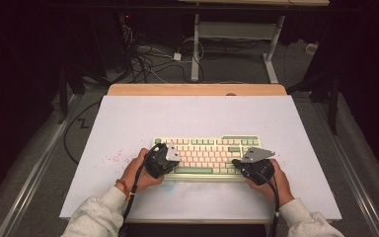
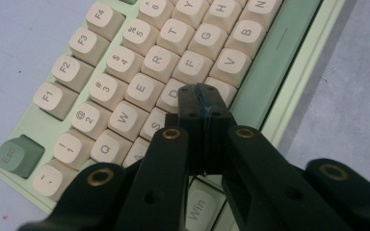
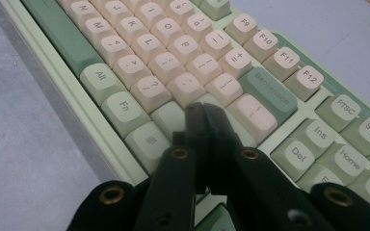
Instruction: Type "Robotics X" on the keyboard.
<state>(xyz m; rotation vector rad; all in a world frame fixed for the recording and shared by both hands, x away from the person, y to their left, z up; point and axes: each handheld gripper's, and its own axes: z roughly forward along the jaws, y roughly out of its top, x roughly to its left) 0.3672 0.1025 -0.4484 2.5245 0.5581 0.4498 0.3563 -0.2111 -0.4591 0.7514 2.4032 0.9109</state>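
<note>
A dim lab or recording workspace, not a home. A pale lilac-white board point(image 1: 128, 128) lies on a light wooden tabletop point(image 1: 197, 89), lit from above while the surroundings fall into black. Beyond it, on grey carpet flooring point(image 1: 237, 69), a tangle of black and white cables point(image 1: 148, 57) runs to a white power adapter point(image 1: 177, 56). The white metal legs of a second desk point(image 1: 195, 49) stand behind. Aluminium rails point(image 1: 34, 163) run along the floor on both sides of the table.

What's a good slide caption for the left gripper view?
Left gripper, fingers shut, poised over the keyboard near the D key.
</note>
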